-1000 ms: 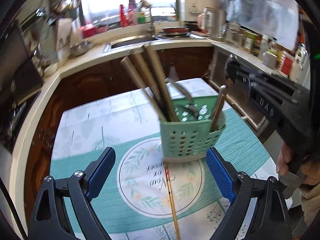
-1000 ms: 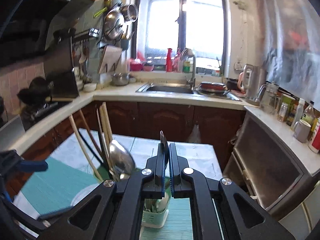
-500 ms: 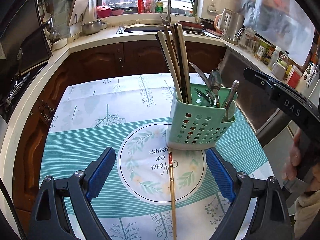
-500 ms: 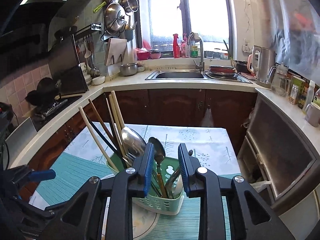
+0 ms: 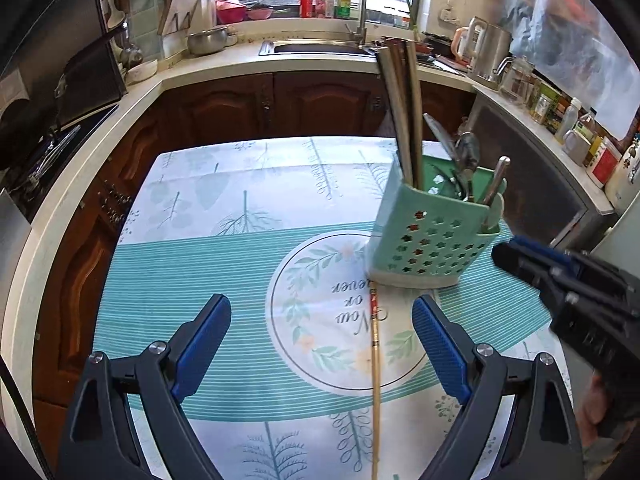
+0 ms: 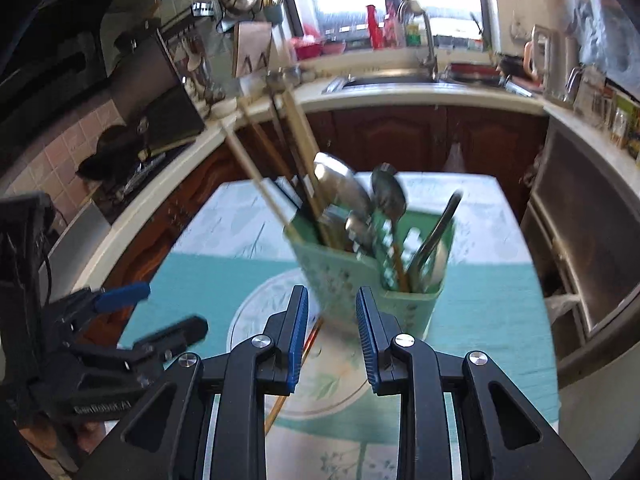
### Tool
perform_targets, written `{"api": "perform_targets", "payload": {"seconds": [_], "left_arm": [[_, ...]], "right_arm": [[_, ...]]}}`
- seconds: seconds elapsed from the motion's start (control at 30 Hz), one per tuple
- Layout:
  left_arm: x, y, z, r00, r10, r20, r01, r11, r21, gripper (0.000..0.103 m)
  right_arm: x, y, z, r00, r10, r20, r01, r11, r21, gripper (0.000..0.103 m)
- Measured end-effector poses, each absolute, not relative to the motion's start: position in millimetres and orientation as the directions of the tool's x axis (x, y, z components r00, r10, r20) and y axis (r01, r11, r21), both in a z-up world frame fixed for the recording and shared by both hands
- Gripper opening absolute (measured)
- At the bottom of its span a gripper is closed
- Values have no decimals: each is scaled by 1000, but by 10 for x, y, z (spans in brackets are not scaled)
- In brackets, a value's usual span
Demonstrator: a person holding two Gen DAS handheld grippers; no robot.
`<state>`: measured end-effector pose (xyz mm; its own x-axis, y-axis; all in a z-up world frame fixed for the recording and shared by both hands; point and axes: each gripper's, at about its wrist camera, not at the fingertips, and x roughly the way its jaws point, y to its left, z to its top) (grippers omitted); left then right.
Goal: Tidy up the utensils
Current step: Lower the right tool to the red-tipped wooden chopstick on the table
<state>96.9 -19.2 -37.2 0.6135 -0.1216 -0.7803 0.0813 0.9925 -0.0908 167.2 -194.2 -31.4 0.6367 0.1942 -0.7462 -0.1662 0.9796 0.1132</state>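
Since a second ago, the right tool (image 6: 332, 336) has parted its blue pads, which were pressed together then, and the green holder has slid from the middle of the left wrist view over to the right.

Largest is the tabletop (image 5: 208, 280), under a teal-and-white cloth printed with leaves and a round emblem. On it stands the green utensil holder (image 5: 432, 240), pierced with small star-shaped holes, at the far right edge of the emblem. Long chopsticks (image 5: 400, 108) rise from its left compartment; metal spoons (image 6: 344, 188) and other handles lean in the compartments to the right.

In the left wrist view, the left tool (image 5: 320, 344) hangs over the near part of the cloth with its fingers spread wide and nothing between them. The right tool (image 5: 532, 264) sits just right of the holder, partly spread, gripping nothing; its own view is blurred.

Smallest is a single chopstick (image 5: 375, 380) lying flat on the cloth, running from the holder's foot toward the near edge, between the left tool's fingers but below them.
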Motion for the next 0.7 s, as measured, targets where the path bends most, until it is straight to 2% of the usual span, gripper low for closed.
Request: {"api": "perform_targets", "payload": {"seconds": [0.23,0.47,0.7], "left_arm": [[905,-15,-547,593,-102,-799,48,995,-92,91],[882,210,-728,577,-72,-814,3,996,-85,91],[892,476,-943,540,-78,-838,-50,991,-124,91]], "right_arm": [[1761,-1675,-825,478,185,-859,-125,982,142,25],[1927,-1482,-1308,318,177,-931,-60,984,167,25],[2261,-1298,-1636,219,95,-971,-47,995,87,25]]}}
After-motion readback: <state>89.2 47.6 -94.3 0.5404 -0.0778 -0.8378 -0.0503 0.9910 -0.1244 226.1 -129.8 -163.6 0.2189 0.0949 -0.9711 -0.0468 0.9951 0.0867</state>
